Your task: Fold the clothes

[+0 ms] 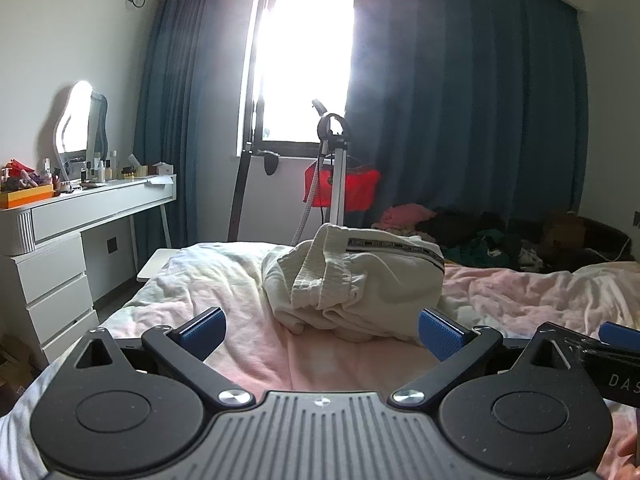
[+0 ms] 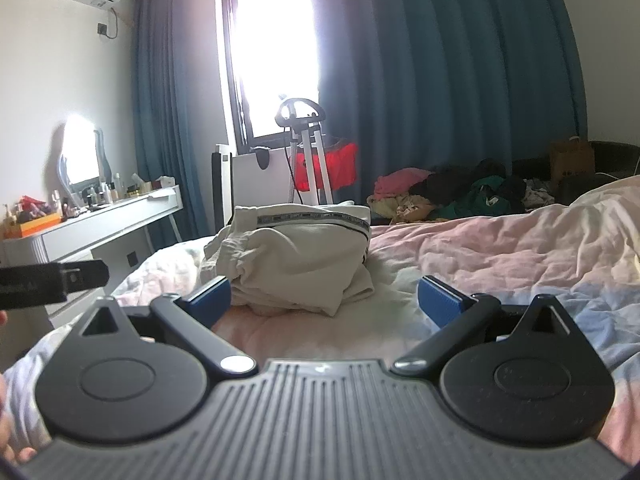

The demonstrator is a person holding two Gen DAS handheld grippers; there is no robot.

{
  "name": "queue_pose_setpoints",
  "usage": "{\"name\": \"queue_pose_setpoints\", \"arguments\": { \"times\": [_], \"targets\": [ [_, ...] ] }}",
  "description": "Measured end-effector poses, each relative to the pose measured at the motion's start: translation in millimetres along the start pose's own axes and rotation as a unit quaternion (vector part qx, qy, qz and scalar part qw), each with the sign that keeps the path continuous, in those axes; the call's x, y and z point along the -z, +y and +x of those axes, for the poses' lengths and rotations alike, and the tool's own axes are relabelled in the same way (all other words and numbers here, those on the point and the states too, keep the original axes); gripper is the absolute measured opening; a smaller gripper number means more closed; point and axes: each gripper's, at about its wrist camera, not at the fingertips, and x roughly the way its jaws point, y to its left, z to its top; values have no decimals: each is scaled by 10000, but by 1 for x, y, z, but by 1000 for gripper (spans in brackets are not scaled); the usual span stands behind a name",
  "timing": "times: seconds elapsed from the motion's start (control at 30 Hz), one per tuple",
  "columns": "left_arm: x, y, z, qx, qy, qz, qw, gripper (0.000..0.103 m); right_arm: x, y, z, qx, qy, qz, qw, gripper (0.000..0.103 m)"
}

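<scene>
A cream-white garment with a dark printed band (image 1: 360, 280) lies bunched in a loose folded heap on the pink bed cover (image 1: 248, 340). It also shows in the right wrist view (image 2: 296, 256). My left gripper (image 1: 320, 332) is open and empty, low over the cover, just short of the heap. My right gripper (image 2: 324, 300) is open and empty too, with its left pad (image 2: 212, 298) close to the heap's near edge. The right gripper's side shows at the right edge of the left wrist view (image 1: 612, 356).
A white dressing table (image 1: 80, 216) with bottles and a mirror stands left of the bed. A garment steamer stand (image 1: 336, 168) with a red item is beyond the bed's far end. A pile of mixed clothes (image 2: 448, 192) lies at the back right before blue curtains.
</scene>
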Motion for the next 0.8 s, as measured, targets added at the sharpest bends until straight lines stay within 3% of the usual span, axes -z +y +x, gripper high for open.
{"name": "queue_pose_setpoints", "arguments": {
  "times": [0.63, 0.67, 0.8],
  "targets": [
    [1, -1, 4, -96, 122, -28, 9999, 103, 1, -1, -1, -74, -22, 18, 10000, 101],
    [2, -1, 5, -93, 134, -26, 9999, 103, 1, -1, -1, -90, -37, 5, 10000, 98],
    [5, -3, 5, 85, 137, 58, 9999, 103, 2, -1, 1, -40, 53, -52, 10000, 67]
  ]
}}
